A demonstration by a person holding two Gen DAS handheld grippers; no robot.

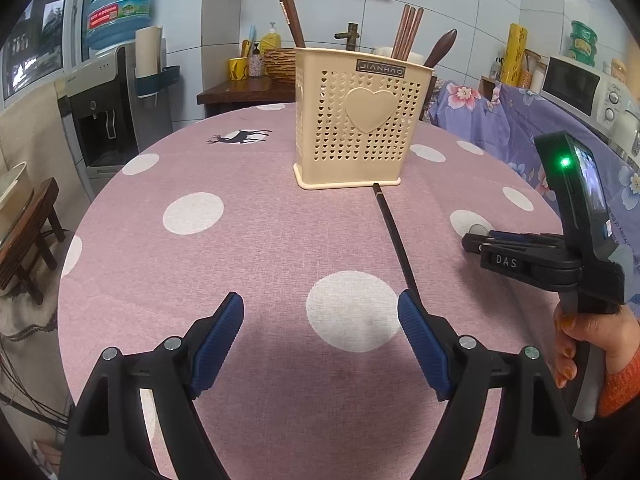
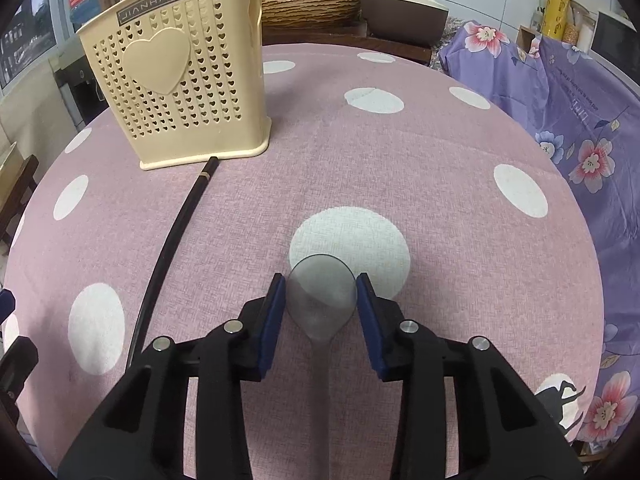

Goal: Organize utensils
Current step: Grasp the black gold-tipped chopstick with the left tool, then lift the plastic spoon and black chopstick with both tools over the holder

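Right gripper (image 2: 321,294) brackets a grey spoon (image 2: 322,300), contact unclear, seen only in its view; left gripper (image 1: 320,312) gapes empty.

Cream perforated plastic utensil basket (image 2: 176,76) stands on pink dotted round bench (image 2: 400,168), far side. Long black chopstick (image 2: 172,240) lies w/ tip at basket base. Translucent grey plastic spoon (image 2: 322,300) lies right of chopstick, bowl btwn right claw (image 2: 321,300) fingers.

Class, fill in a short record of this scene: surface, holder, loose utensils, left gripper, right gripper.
surface: round table, pink cloth with white dots
holder: cream perforated utensil holder, upright, chopsticks inside
loose utensils: black chopstick lying with its tip at the holder's base; translucent spoon flat on the cloth
left gripper: open, empty
right gripper: fingers either side of spoon bowl, contact unclear
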